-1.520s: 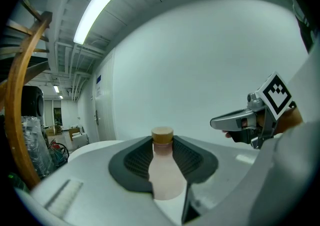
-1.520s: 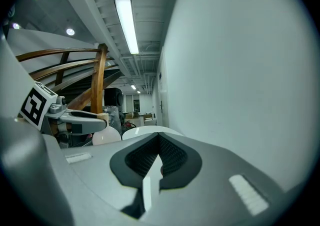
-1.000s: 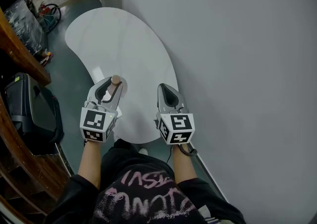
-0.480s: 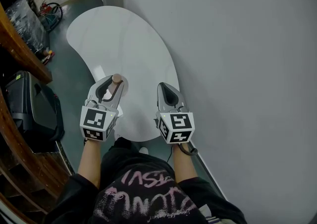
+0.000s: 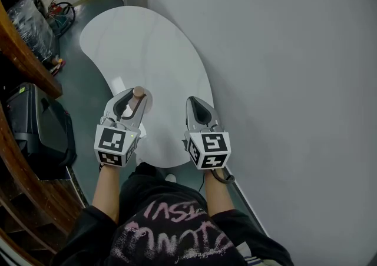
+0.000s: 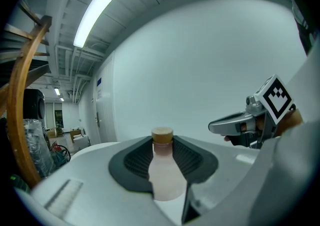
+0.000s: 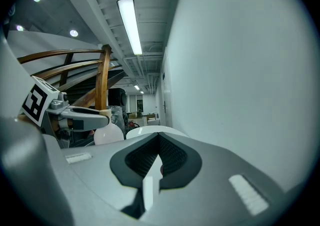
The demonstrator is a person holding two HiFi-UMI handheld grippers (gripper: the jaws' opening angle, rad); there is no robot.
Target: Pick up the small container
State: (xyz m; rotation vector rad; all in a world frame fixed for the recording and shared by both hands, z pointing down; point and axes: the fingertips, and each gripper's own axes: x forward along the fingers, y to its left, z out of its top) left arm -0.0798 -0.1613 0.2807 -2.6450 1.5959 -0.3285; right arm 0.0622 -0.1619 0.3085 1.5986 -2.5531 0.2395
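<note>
The left gripper (image 5: 132, 103) is clamping its jaws around the small bottle (image 6: 163, 172), pinching the body below the tan cap (likely to keep it upright for lifting), over the table's near end. Beside it, the right gripper (image 5: 197, 106) is hovering, jaws pressed together on nothing. The white curved table (image 5: 147, 41) is running along a plain grey wall (image 5: 283, 82).

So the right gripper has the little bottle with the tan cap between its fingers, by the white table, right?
Not quite: it is the left gripper that has the little bottle between its fingers, as the left gripper view shows. The right gripper has its fingers together on nothing. The tan cap and white table are right.
</note>
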